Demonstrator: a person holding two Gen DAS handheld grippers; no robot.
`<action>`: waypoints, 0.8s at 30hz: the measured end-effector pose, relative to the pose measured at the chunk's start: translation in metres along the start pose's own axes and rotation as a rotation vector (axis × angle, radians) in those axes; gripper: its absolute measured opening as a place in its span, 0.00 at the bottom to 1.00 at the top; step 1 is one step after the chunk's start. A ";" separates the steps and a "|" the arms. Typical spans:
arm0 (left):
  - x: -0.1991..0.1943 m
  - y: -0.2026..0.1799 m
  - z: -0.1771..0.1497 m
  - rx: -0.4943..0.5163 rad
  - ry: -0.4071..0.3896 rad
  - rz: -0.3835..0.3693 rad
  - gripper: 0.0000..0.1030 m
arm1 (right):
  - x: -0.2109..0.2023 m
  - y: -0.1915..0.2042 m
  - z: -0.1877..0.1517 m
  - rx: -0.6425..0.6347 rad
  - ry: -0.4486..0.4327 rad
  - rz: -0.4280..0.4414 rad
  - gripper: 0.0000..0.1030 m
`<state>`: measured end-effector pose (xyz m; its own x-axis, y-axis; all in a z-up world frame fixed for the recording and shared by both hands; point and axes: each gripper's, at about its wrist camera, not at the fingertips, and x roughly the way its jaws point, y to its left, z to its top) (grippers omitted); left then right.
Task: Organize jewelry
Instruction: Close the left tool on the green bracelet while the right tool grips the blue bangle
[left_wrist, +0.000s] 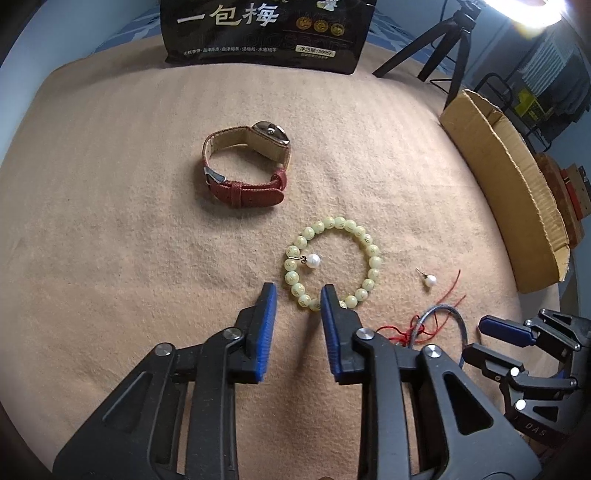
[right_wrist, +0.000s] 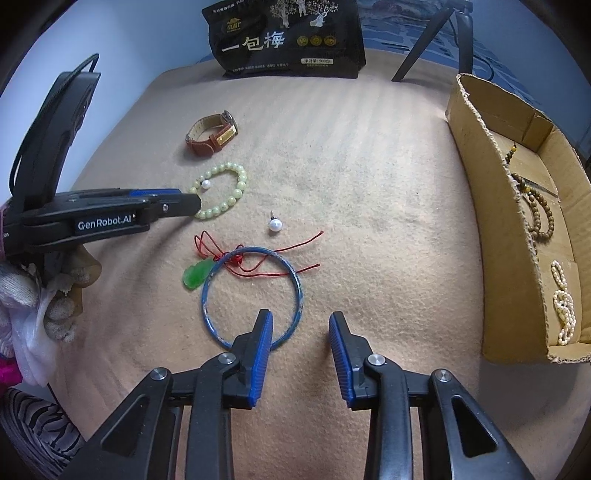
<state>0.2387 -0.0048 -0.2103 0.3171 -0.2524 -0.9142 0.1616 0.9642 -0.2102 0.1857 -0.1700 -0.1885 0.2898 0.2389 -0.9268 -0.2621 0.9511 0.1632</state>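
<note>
My left gripper (left_wrist: 297, 291) points down at the tan cloth, open, its blue pads straddling the near-left beads of a pale green bead bracelet (left_wrist: 369, 254) without pressing them. A pearl earring (left_wrist: 313, 259) lies on that bracelet, and a second pearl earring (right_wrist: 275, 224) lies loose beside it. My right gripper (right_wrist: 301, 317) is open over the near-right rim of a blue bangle (right_wrist: 295, 277), with its left finger above the rim. A green pendant (right_wrist: 197, 275) on a red cord lies across the bangle. A brown-strapped watch (left_wrist: 245, 166) sits farther back.
A cardboard box (right_wrist: 491, 221) at the right holds wooden beads and pearl strands. A black snack bag (left_wrist: 266, 37) stands at the cloth's far edge, with a tripod (left_wrist: 443, 48) beside it. A gloved hand (right_wrist: 22, 288) holds the left gripper (right_wrist: 194, 201).
</note>
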 end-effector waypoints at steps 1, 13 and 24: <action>0.001 0.001 0.001 -0.007 0.000 -0.004 0.22 | 0.001 0.000 0.000 0.000 0.002 -0.001 0.30; 0.008 -0.005 0.003 0.007 -0.022 0.005 0.05 | 0.016 0.003 0.006 0.002 0.011 -0.014 0.15; -0.007 -0.003 0.002 0.007 -0.055 0.008 0.05 | 0.009 -0.003 0.007 0.029 -0.016 0.021 0.01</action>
<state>0.2380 -0.0063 -0.2024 0.3694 -0.2491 -0.8953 0.1654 0.9656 -0.2005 0.1959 -0.1689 -0.1951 0.2991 0.2621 -0.9175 -0.2417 0.9510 0.1929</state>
